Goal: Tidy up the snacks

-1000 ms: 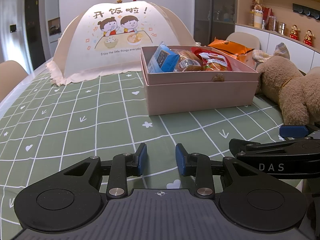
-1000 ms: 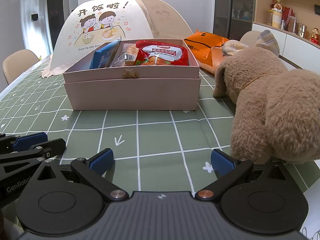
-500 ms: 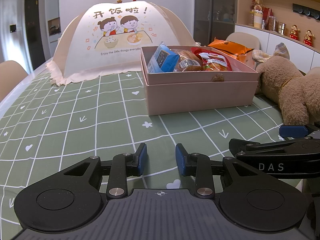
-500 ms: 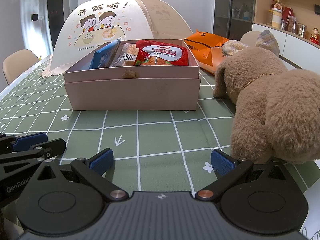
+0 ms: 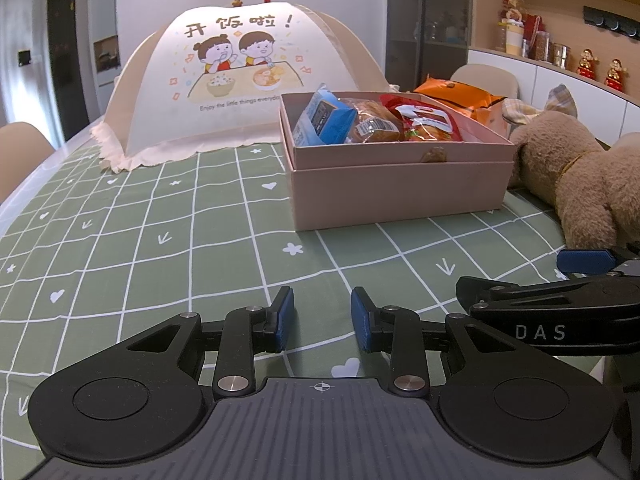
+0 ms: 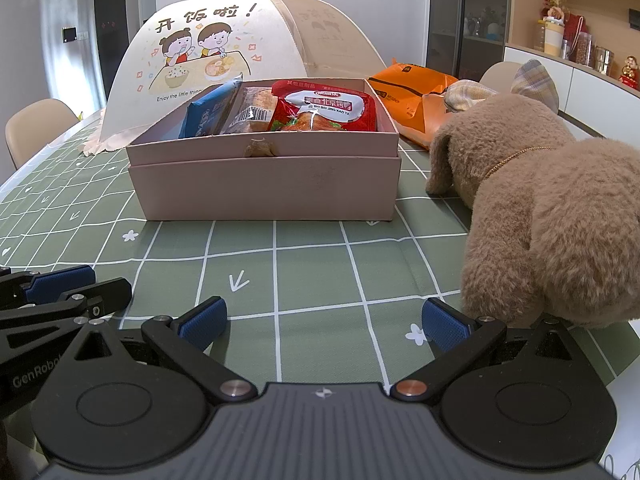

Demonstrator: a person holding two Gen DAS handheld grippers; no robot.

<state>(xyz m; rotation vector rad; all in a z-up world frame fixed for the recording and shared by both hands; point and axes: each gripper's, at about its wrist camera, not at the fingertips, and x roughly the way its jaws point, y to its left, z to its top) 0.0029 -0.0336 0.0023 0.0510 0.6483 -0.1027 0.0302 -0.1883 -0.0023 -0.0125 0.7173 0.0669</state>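
A pink box [image 5: 400,196] [image 6: 264,188] stands on the green checked tablecloth ahead of both grippers. Inside it lie a blue snack pack [image 5: 322,120] [image 6: 210,114], a bread packet [image 5: 374,122] [image 6: 252,114] and a red packet [image 5: 426,120] [image 6: 326,106]. My left gripper [image 5: 322,318] hovers low over the cloth, narrowly open, nothing between its blue pads. My right gripper [image 6: 324,322] is wide open and empty, close to the plush dog. Each gripper shows at the edge of the other's view.
A brown plush dog [image 6: 540,216] [image 5: 576,176] lies right of the box. An orange bag [image 6: 414,96] [image 5: 460,96] sits behind it. A mesh food cover [image 5: 240,80] [image 6: 224,52] stands at the back left. A chair [image 6: 36,128] is at the table's left edge.
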